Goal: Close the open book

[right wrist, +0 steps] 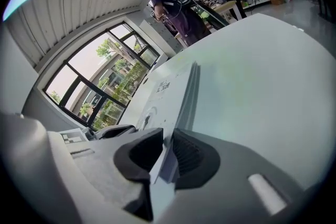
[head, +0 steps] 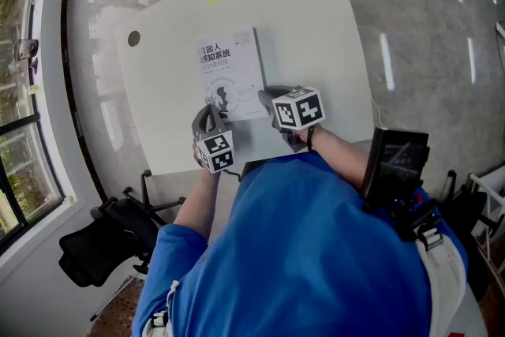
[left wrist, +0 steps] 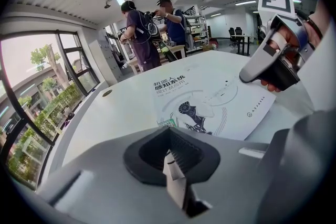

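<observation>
A white table [head: 316, 20] stands on glossy grey floor [head: 426, 28] beside tall windows [head: 20, 130].

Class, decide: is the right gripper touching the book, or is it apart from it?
Touching. The right gripper view shows an edge of the book running in between the jaws of the right gripper, which are closed on it.

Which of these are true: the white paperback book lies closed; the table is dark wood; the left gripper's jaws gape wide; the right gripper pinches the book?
The white paperback book lies closed, cover up: true.
The rounded table is dark wood: false; it is white.
The left gripper has its jaws wide apart: false; they are together, empty.
The right gripper pinches the book's near corner: true.
</observation>
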Tool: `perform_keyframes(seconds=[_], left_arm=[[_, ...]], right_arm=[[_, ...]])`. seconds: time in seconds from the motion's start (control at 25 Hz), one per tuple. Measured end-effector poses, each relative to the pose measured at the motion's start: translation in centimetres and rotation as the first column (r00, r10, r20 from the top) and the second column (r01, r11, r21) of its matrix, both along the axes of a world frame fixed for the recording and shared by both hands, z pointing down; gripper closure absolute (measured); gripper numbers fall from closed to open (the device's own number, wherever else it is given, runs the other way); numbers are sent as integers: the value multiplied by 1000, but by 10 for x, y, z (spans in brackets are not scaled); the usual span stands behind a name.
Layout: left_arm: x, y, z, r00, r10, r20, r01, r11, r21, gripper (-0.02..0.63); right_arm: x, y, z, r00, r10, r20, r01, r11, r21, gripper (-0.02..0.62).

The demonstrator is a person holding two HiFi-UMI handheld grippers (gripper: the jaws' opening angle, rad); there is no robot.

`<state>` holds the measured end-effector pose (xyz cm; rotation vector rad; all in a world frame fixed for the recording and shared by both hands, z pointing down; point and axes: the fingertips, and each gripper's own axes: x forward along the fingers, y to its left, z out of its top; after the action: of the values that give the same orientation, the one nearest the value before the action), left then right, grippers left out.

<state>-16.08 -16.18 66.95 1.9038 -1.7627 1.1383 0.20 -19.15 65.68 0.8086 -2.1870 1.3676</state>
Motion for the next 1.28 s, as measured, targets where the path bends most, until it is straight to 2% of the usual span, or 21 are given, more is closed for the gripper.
perform_keyframes(seconds=[0.4,0.64,0.88,1.08,1.28], left_arm=[[-1,6,1,1000,11,-14,-11,1000,17,600],[0,4,1,998,48,-33,-47,999,27,600],[17,-10,10,991,110,-72,-109,994,17,600],[-11,12,-1,985,135,-111,-131,991,39,600],[-18,4,-4,982,147,-120,-141,988,55,600]], right_arm=[[-7,35,-5,998,-52,40,53,999,-5,537],[-10,32,-13,998,-53,14,53,998,31,552],[-1,19,-21,999,-39,-21,40,996,76,568],[-34,37,-51,999,-28,-47,35,988,149,570],[-38,24,-62,998,-15,-59,26,981,193,574]])
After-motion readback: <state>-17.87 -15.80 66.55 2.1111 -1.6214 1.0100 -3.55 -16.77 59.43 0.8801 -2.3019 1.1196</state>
